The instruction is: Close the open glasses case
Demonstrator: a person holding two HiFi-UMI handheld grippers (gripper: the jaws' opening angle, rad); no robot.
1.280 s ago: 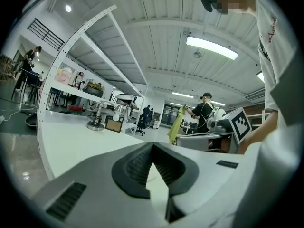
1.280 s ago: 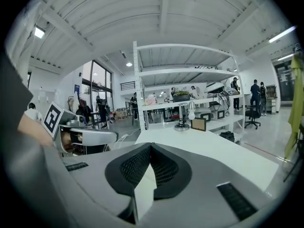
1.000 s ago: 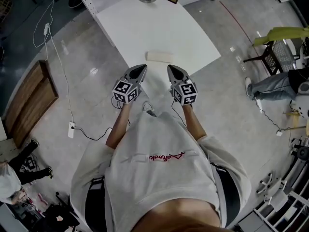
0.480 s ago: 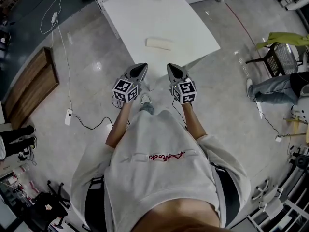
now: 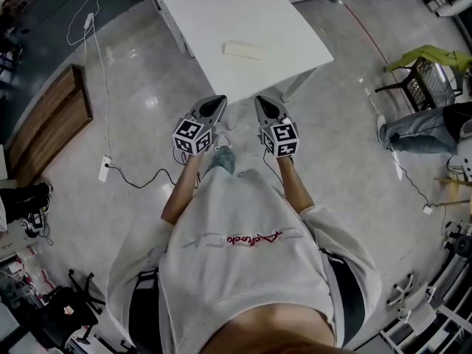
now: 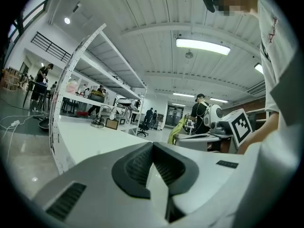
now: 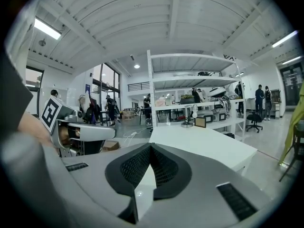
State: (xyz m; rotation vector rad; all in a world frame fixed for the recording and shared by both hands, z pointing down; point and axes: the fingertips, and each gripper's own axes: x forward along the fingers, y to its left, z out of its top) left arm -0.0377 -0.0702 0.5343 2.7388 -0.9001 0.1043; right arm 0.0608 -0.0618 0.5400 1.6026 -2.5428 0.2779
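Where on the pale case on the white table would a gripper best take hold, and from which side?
Probably from above, jaws spanning its narrow width near mid-length. The glasses case lies flat on the table as a long, low oblong, its length running left-right in the head view. Lid detail is too small to tell.

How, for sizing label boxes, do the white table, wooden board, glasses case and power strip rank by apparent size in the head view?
white table
wooden board
glasses case
power strip
The board and strip lie farther off, on the floor.
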